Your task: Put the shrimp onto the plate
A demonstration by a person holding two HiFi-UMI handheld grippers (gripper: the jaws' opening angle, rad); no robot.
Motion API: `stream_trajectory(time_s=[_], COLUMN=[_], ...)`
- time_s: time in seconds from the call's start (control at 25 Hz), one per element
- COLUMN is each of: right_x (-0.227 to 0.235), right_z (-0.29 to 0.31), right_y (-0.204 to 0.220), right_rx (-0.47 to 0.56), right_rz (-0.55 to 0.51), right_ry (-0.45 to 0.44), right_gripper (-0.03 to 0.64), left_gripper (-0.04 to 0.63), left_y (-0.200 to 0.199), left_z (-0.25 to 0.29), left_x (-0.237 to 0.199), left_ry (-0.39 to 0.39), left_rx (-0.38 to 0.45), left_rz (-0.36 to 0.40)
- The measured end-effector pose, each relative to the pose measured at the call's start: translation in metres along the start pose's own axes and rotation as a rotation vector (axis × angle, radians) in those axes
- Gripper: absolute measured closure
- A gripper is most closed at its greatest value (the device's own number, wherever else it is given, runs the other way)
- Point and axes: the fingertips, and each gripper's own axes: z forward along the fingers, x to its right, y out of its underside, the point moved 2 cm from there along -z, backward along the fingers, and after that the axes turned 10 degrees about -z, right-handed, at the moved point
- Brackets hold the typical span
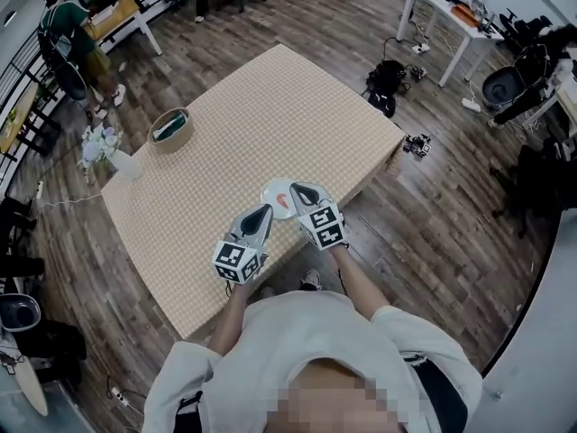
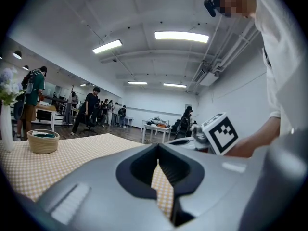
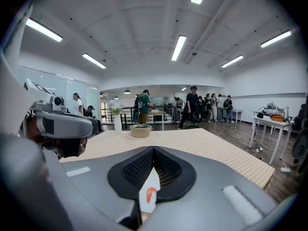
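The orange shrimp [image 1: 284, 199] lies on the white plate [image 1: 270, 191] at the near edge of the checkered table [image 1: 270, 106]. The right tool [image 1: 304, 189] sits at the plate's right side, clenched on nothing. In the right gripper view the shrimp shows below its joined tips. The left tool [image 1: 261, 211], just near and left of the plate, is likewise clenched and empty above the table. The marker cubes [image 1: 323, 225] on both tools carry black-and-white square patterns. At the table's far left stand a round basket [image 1: 169, 129] and a vase of flowers [image 1: 115, 158].

shrimp [image 1: 283, 200] on white plate [image 1: 270, 191]
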Motion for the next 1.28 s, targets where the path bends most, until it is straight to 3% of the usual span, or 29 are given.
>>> stream_trajectory(time_s=[0.2,0.52,0.76,1.28], right_x=[-0.012,-0.053,-0.112,-0.239], right_z=[-0.013,-0.02,-0.046,-0.117], right_y=[-0.009,-0.019,-0.04,-0.033], right_rx=[0.078,0.078,0.098,0.047], right_rz=[0.019,0.035,-0.009,0.01], right_ry=[0.013,0.043,0.104,0.232], right_gripper=[0.617,0.617,0.618,0.62], left_gripper=[0.586,0.586,0.586,0.586], left_y=[-0.005,0.0,0.005,0.03], left_z=[-0.008,-0.057,-0.111,-0.214], left_x=[-0.003,-0.018,-0.016,0.0], left_ry=[0.002,0.014,0.074,0.204], left_rx=[0.002,0.006,0.015,0.001], left_rz=[0.014,-0.022,-0.013,-0.049])
